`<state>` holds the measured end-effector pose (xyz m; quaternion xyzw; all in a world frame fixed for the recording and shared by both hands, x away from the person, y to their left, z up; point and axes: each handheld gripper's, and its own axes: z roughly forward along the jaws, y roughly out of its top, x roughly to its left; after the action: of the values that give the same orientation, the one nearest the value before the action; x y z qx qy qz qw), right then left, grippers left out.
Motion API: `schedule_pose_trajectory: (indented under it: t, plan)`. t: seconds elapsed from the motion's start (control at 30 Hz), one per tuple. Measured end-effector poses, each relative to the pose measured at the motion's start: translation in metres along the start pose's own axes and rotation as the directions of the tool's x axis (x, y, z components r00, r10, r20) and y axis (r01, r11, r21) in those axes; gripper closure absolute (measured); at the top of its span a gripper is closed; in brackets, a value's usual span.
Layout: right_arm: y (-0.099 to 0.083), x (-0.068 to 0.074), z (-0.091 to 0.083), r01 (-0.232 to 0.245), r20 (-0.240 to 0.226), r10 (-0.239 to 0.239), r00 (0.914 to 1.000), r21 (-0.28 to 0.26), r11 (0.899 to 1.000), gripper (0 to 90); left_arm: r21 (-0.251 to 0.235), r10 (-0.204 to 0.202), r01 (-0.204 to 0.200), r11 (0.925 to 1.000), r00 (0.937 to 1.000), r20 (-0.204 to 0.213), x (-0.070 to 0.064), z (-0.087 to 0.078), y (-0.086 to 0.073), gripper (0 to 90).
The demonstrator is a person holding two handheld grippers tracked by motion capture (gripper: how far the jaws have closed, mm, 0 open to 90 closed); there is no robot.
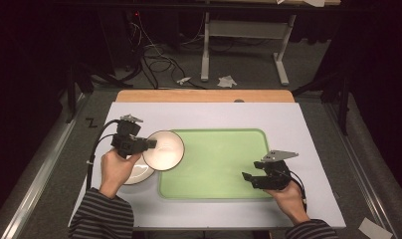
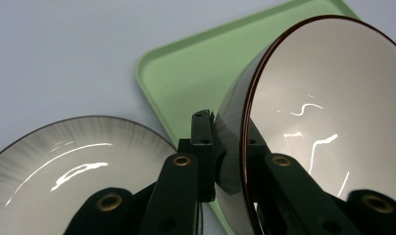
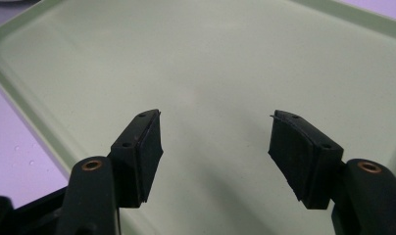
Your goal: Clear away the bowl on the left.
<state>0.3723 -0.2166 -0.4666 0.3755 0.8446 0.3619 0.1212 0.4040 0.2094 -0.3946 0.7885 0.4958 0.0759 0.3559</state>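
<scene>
A white bowl [image 1: 164,149] with a dark rim hangs tilted over the left edge of the green tray [image 1: 224,149]. My left gripper [image 1: 150,144] is shut on its rim. In the left gripper view the bowl's wall [image 2: 309,122] sits pinched between the two jaws, near my left gripper [image 2: 230,142]. Under it a white plate [image 1: 137,174] with a grey-streaked rim lies on the table; the same plate [image 2: 63,171] shows at lower left. My right gripper [image 1: 249,177] is open above the tray's front right corner, and between its fingers there is nothing but my right gripper [image 3: 215,142] over bare tray [image 3: 210,63].
A pale mat [image 1: 308,149] covers the table, with a wooden strip [image 1: 204,95] along its far edge. Beyond it stand a desk frame [image 1: 244,45] and loose cables [image 1: 154,59] on the floor. Dark rails flank the table on both sides.
</scene>
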Motion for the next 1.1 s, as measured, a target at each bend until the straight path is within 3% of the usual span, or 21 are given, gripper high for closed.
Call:
schedule_pose_trajectory:
  t: [0.2,0.53,0.83,0.93,1.1]
  plan:
    - [0.0,-0.001,-0.001,-0.004,-0.003,0.004,1.0,-0.008,1.0,38.3,0.007,0.03,-0.031,0.9995,0.9984,0.048,-0.014,0.007,0.01,82.4]
    - [0.0,-0.001,-0.002,-0.002,-0.005,0.002,1.0,-0.01,1.0,38.4,0.038,0.1,-0.103,0.994,0.9918,0.08,-0.042,0.025,0.026,82.4]
    - [0.0,0.0,-0.003,-0.001,-0.014,0.001,0.9999,-0.018,1.0,38.6,0.054,0.099,-0.106,0.9929,0.9872,0.125,-0.05,0.042,0.037,82.1]
    - [0.0,-0.001,-0.003,-0.001,-0.013,0.0,0.9999,-0.022,1.0,38.7,0.06,0.084,-0.095,0.9937,0.9836,0.16,-0.051,0.051,0.045,82.2]
    - [0.001,-0.002,-0.006,-0.018,0.0,0.018,0.9998,-0.044,0.999,39.1,0.074,0.083,-0.095,0.9927,0.9855,0.148,-0.055,0.063,0.053,82.3]
